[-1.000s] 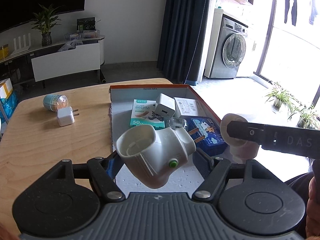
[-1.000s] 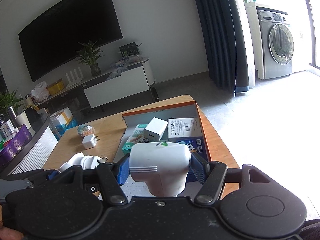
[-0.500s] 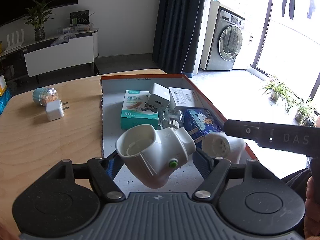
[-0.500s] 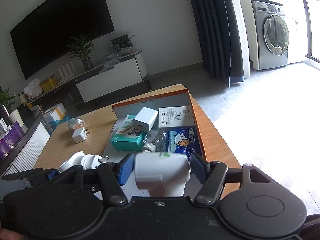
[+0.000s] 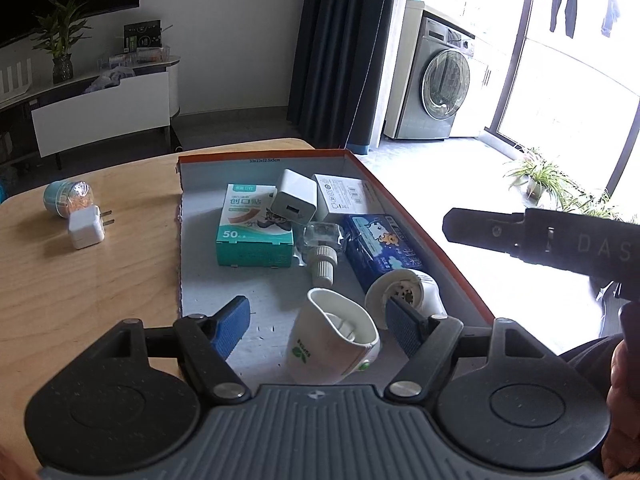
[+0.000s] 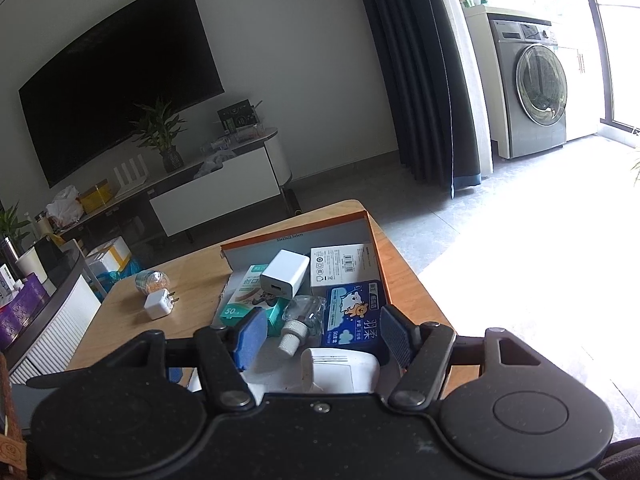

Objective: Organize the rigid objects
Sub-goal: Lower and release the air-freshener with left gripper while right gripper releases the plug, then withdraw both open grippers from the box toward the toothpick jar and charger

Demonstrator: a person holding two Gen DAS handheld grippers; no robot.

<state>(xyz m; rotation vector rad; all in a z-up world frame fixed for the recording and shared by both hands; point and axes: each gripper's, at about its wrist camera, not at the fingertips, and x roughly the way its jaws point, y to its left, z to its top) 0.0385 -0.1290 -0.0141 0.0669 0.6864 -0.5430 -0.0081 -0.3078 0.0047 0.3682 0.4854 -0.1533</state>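
We hover over the orange-rimmed box point(image 5: 420, 224) on the wooden table point(image 5: 100, 280), and both tools are empty. Our left gripper point(image 5: 320, 318) stands wide, blue pads clear of everything, with a white plug-in device point(image 5: 334, 344) lying on the box floor between them, touching neither pad as far as we can see. Just beside it, toward the right wall of the box, lies a second white plug-in device point(image 5: 404, 292), its round end facing us. Our right gripper point(image 6: 322, 338) is spread wide too, and from its camera we see a white device point(image 6: 344, 370) low between the fingers, resting in the box with gaps on either side. Deeper in the box we have a teal carton point(image 5: 253, 226), a white charger cube point(image 5: 295, 200) leaning on it, a white labelled carton point(image 5: 346, 198), a blue cartoon pack point(image 5: 382, 246) and a small clear bottle point(image 5: 322, 250) with a ribbed white cap. Out on the table, well apart from the box, a white wall charger point(image 5: 85, 227) sits touching a small teal-capped jar point(image 5: 66, 199). In the left view our right tool's black body point(image 5: 560, 236) reaches in from the side, with a hand point(image 5: 622, 384) at the edge.
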